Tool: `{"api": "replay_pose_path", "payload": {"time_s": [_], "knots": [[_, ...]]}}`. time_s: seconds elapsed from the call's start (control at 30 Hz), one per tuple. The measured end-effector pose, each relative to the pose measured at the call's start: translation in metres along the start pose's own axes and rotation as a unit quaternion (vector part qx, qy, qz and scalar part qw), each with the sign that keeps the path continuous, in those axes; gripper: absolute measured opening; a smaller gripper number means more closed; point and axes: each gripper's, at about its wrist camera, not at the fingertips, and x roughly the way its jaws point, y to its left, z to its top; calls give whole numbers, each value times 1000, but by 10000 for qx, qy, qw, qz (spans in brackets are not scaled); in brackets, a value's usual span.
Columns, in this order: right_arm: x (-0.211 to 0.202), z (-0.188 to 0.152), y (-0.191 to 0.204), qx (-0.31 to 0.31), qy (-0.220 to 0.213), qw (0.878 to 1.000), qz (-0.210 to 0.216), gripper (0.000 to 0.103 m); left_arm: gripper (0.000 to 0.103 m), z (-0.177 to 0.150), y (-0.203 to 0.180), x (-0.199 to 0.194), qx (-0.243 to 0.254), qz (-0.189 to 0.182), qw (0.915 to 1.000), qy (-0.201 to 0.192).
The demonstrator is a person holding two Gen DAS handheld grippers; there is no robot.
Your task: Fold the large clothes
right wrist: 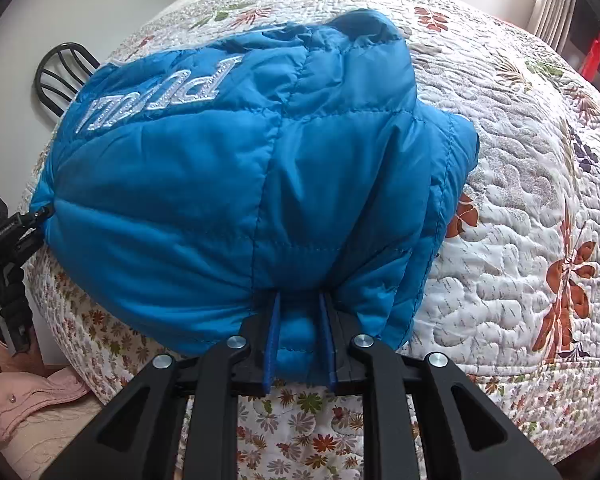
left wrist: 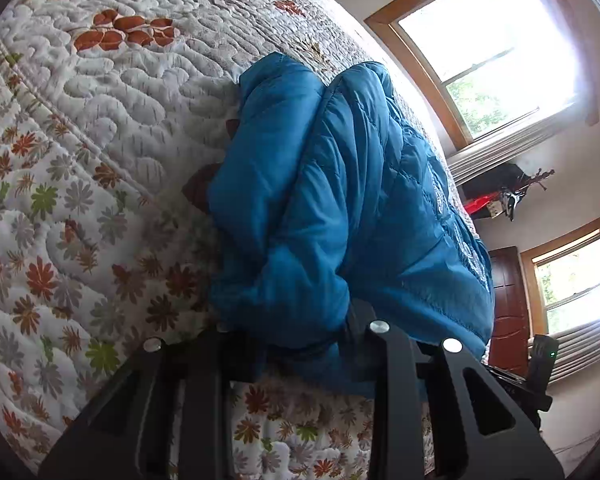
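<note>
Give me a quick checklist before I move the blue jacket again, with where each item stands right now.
1. Right tongs grip the blue jacket: ok, a fold of its edge sits between the blue pads.
2. Left tongs grip the jacket: ok, fabric bunched between the fingers.
3. Jacket supported on the quilt: ok.
4. Sleeves tucked in: cannot tell, the bundle hides them.
5. Jacket clear of the bed edge: not ok, its near edge lies at the edge.
6. Pink garment below out of the way: ok.

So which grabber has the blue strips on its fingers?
The right gripper, pinching the blue puffy jacket: blue strips line its fingers. The left gripper shows only black.
</note>
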Motion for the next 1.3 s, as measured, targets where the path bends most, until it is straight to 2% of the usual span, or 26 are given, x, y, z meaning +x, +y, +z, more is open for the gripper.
{"api": "replay_pose_path", "payload": {"time_s": [0.13,0.23,0.3,0.43,0.57,0.67,0.87,1.0,1.1,1.17,1.23,1.3], "knots": [[0,0,1,21,-23,10000,-6,17,27,1,3,-1,-35,-49,10000,28],[-2,-1,2,35,-64,10000,-57,17,25,4,-3,-4,48,118,9999,37],[-5,-2,4,46,-108,9999,-82,17,23,5,-19,-11,342,351,9987,-104],[-29,-9,8,-6,-386,9991,-169,21,22,5,-53,-31,827,554,9936,-526],[-63,-21,2,174,-687,9973,-213,24,22,2,-99,-50,1433,629,9832,-940],[-83,-32,-5,328,-851,9950,-411,24,22,-4,-140,-56,1981,667,9703,-1219],[-91,-57,-29,863,-787,9910,-651,28,22,-30,-217,-36,2897,640,9454,-1348],[-80,-70,-53,1361,-555,9864,-743,28,23,-56,-261,-8,3393,638,9318,-1125],[-77,-80,-67,1598,-482,9831,-748,28,26,-76,-285,16,3634,639,9253,-877],[-74,-82,-72,1682,-434,9818,-765,28,28,-84,-296,41,3751,667,9228,-576],[-71,-83,-74,1692,-377,9818,-780,28,28,-90,-302,71,3758,651,9244,-90],[-65,-83,-75,1686,-291,9822,-774,28,29,-98,-303,101,3839,678,9204,310]]}}
